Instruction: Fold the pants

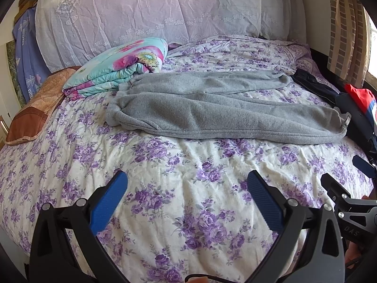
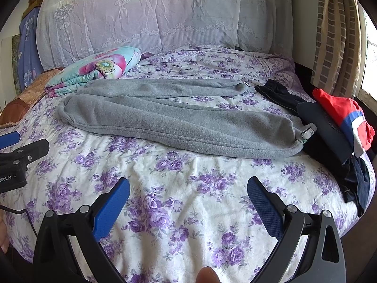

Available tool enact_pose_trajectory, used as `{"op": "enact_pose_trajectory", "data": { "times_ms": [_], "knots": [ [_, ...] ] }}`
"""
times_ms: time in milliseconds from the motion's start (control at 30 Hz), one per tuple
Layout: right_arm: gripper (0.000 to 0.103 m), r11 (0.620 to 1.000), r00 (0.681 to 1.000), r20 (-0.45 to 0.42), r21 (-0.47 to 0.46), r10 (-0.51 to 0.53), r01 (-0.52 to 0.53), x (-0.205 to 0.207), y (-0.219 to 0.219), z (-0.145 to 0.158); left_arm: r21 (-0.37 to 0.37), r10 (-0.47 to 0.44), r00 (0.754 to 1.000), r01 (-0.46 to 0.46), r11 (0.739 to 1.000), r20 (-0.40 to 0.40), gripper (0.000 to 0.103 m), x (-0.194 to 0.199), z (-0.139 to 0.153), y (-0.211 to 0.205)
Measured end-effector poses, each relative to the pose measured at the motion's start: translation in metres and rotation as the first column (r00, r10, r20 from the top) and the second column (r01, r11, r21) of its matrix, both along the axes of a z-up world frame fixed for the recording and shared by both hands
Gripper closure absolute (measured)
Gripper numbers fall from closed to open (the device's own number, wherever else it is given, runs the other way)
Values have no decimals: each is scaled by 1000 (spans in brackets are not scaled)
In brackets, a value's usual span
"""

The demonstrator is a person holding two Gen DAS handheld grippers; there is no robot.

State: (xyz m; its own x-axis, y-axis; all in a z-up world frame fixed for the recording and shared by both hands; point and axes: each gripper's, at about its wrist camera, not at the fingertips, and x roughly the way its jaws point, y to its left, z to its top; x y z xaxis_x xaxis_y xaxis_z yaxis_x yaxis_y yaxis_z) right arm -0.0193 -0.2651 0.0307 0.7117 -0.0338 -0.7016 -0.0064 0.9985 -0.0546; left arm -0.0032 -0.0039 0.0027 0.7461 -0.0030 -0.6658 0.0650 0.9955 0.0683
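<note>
Left wrist view: our left tongs (image 1: 187, 185) and right tongs (image 2: 188, 188) hover spread and empty over the bed (image 1: 165, 165) — grey pants (image 1: 212, 115) lie across it, soft, limp fleece, best pinched at waistband and cuffs.

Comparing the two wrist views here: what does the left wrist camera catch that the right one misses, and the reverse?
Only the left wrist view shows the brown pillow almost whole; in the right view little of it shows. Only the right wrist view shows the red, white and blue garment and dark clothes in full. Both show the grey pants lying across the floral bedsheet, the folded floral quilt, and open grippers touching nothing.
</note>
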Motion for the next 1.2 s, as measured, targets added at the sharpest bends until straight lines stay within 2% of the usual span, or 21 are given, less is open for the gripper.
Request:
{"op": "enact_pose_trajectory", "data": {
  "times_ms": [1200],
  "knots": [
    [3,1000,1000,-4,5,-1,1,1,-1,-1,-4,-6,1000,6,1000,-2,4,-3,0,-1]
  ]
}}
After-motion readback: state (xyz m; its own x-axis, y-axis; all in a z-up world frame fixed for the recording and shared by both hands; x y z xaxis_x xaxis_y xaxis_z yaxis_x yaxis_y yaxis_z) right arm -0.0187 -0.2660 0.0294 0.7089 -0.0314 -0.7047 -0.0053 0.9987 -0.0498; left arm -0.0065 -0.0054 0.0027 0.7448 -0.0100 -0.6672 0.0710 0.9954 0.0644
